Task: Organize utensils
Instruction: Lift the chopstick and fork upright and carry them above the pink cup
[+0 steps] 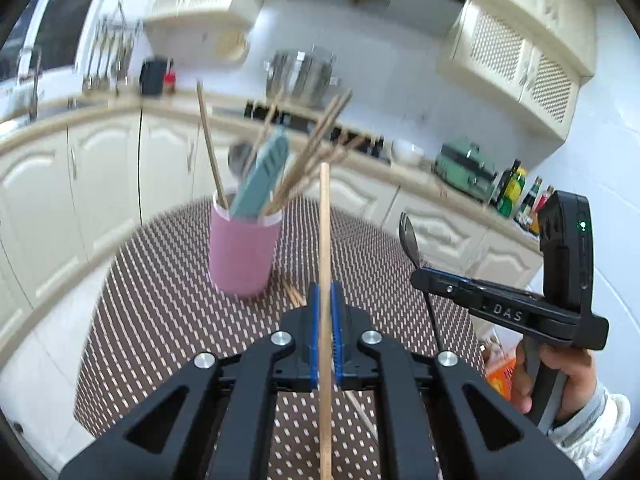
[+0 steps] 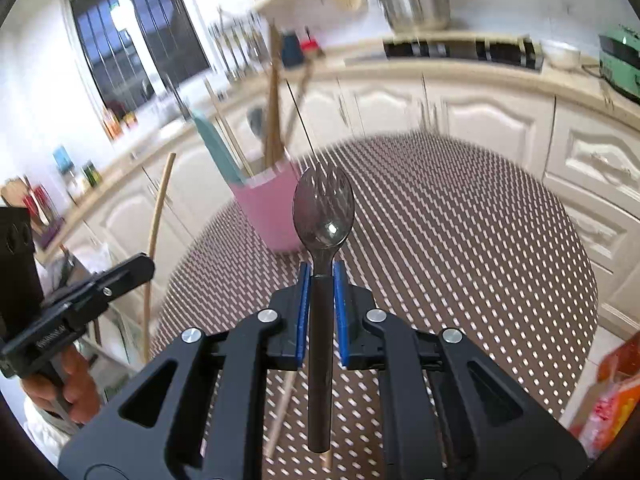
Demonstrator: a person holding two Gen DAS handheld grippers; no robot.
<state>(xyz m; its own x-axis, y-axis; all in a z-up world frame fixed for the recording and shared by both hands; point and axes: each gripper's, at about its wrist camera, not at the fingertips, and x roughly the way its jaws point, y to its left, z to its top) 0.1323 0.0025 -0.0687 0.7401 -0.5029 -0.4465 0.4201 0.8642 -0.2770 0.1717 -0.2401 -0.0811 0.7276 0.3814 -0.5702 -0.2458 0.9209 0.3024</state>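
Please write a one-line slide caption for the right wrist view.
Right gripper shut on a dark spork, held upright before the pink cup of utensils on the patterned table.

One pink cup (image 1: 243, 256), one dark spork (image 2: 323, 210), two grippers, several chopsticks.

In the left wrist view, the wooden chopstick (image 1: 325, 264) runs out of the picture at 6 o'clock, so its lower end is cut off. The utensils in the pink cup (image 1: 244, 252) are blurred; I cannot count them, and their lower parts are hidden inside the cup. More sticks (image 1: 295, 295) on the tabletop (image 1: 160, 300) are mostly hidden behind the left tool (image 1: 325, 292). In the right wrist view, the dark spork (image 2: 323, 208) covers part of the cup (image 2: 272, 208). The orange packet (image 2: 616, 384) at 4 o'clock is blurred and cut off.
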